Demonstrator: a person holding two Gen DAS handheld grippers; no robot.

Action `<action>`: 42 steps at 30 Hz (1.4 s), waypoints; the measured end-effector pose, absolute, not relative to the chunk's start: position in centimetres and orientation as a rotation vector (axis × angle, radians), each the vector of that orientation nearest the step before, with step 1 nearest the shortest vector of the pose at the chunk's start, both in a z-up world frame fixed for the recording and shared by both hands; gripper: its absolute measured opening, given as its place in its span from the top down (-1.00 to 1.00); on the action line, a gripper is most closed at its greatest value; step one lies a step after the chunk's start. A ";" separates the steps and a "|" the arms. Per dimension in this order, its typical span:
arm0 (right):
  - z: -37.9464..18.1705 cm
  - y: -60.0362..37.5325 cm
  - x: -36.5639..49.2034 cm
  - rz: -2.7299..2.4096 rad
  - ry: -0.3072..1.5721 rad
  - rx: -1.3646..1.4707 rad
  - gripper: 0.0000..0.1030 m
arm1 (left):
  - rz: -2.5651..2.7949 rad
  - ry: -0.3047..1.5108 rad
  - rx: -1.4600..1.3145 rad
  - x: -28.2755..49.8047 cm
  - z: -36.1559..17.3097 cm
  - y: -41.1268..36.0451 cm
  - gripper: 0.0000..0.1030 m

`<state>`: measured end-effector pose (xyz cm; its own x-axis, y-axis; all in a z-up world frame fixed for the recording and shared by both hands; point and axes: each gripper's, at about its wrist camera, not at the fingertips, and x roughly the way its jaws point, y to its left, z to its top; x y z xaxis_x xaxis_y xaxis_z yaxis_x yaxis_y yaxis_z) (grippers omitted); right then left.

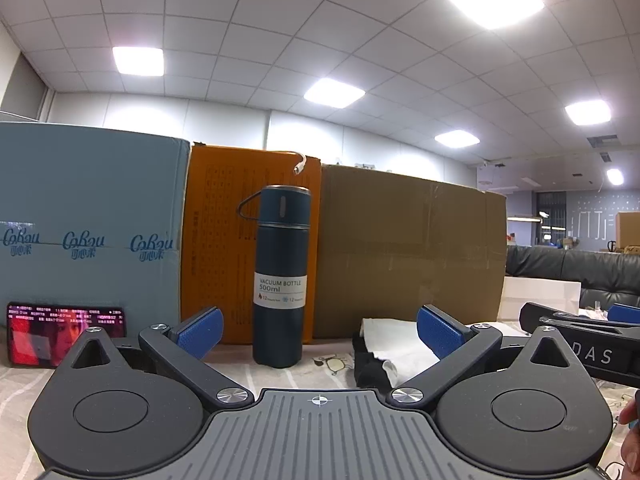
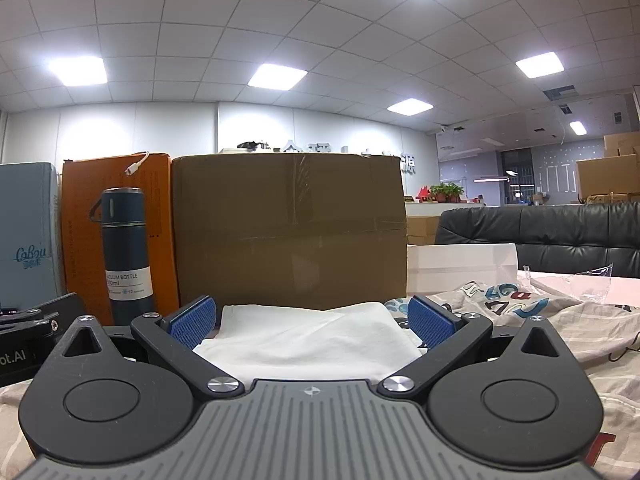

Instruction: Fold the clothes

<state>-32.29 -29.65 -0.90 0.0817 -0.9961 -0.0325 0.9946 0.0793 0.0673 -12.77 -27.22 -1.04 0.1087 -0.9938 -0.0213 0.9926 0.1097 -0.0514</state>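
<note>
A folded white garment [image 2: 308, 340] lies flat on the table in front of the brown box, between the open fingers of my right gripper [image 2: 312, 320]; no finger touches it. The same garment [image 1: 396, 340] shows in the left wrist view at right, with a black cloth [image 1: 368, 368] beside it. My left gripper [image 1: 320, 332] is open and empty, low over the table, facing a dark blue vacuum bottle [image 1: 280, 280]. The right gripper's body [image 1: 580, 336] shows at the right edge there.
A brown cardboard box [image 2: 288, 228], an orange box [image 1: 224, 240] and a light blue box [image 1: 88, 220] stand along the back. A phone with a lit screen [image 1: 64, 332] leans at left. A printed cloth [image 2: 500, 304] and a white box [image 2: 460, 264] lie at right.
</note>
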 end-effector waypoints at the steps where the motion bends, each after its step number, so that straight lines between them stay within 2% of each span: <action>1: -0.9 -29.6 -32.3 -1.489 -0.025 0.079 -1.00 | -1.460 0.055 -0.026 -12.8 -1.0 -27.2 -1.00; 42: -0.9 -29.9 -32.2 -1.467 -0.013 0.105 -1.00 | -1.450 0.065 -0.014 -12.8 -1.2 -27.3 -1.00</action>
